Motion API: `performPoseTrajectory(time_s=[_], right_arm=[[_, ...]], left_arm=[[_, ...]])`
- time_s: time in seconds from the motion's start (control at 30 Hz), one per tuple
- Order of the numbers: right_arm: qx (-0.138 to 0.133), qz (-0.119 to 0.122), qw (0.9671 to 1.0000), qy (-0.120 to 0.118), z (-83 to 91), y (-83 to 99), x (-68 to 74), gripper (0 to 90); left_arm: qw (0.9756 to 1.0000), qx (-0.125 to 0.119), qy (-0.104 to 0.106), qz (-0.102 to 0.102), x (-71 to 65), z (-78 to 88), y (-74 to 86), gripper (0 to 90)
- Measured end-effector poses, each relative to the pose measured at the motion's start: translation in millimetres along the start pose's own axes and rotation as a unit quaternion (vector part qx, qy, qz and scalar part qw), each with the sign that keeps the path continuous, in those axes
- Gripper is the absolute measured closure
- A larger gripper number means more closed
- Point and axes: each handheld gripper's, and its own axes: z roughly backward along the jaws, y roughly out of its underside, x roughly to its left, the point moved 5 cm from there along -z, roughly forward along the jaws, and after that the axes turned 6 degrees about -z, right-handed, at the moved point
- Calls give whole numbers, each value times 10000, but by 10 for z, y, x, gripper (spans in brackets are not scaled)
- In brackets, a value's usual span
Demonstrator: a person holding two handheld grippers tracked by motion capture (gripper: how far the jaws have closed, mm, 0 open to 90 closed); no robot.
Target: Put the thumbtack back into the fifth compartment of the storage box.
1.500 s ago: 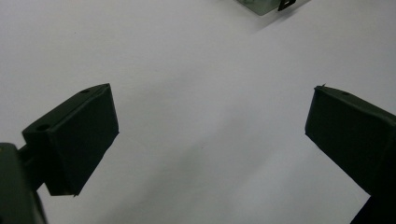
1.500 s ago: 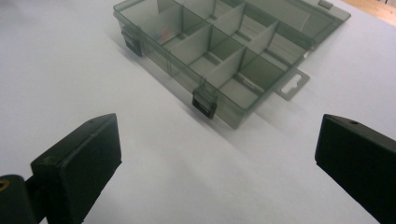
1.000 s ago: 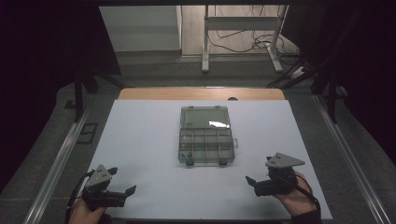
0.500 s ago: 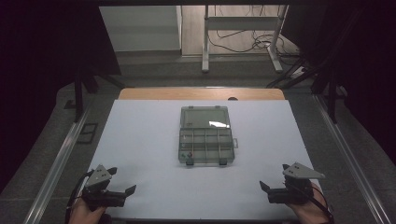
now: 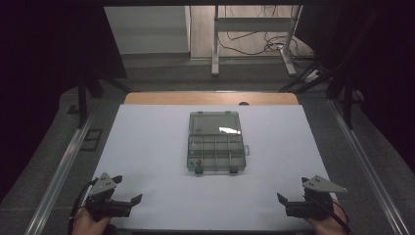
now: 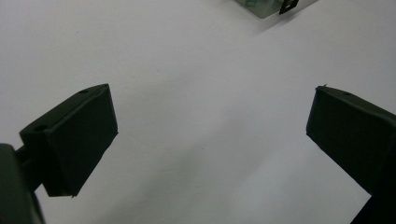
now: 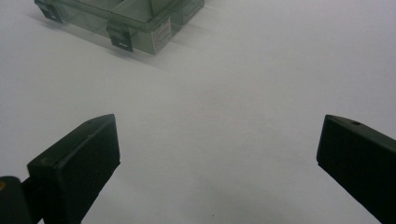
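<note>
A clear grey compartment box (image 5: 215, 142) lies at the middle of the white table (image 5: 147, 147), its two latches toward me. Small coloured bits (image 5: 196, 161) sit in its near left compartment. My left gripper (image 5: 128, 189) rests at the near left edge, held by a hand, jaws wide open and empty. My right gripper (image 5: 292, 190) is at the near right edge, also open and empty. In the left gripper view the left gripper (image 6: 210, 121) faces bare table, with a box corner (image 6: 268, 7) at the top. In the right gripper view the right gripper (image 7: 217, 144) points toward the box (image 7: 126, 14).
A wooden strip (image 5: 210, 98) runs along the table's far edge. Metal rails (image 5: 58, 171) flank both sides. Beyond the table, a stand's legs and loose cables (image 5: 254, 44) lie on the floor.
My right gripper has drawn back toward the near edge and out to the right. The left gripper and the box have stayed put.
</note>
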Motion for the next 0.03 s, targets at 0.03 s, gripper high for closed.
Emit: performPoseTrajectory(time_s=[0.03], right_arm=[[6, 10, 10000, 9, -2, 1, -2, 0]], left_arm=[[10000, 6, 3, -1, -1, -1, -2, 23]])
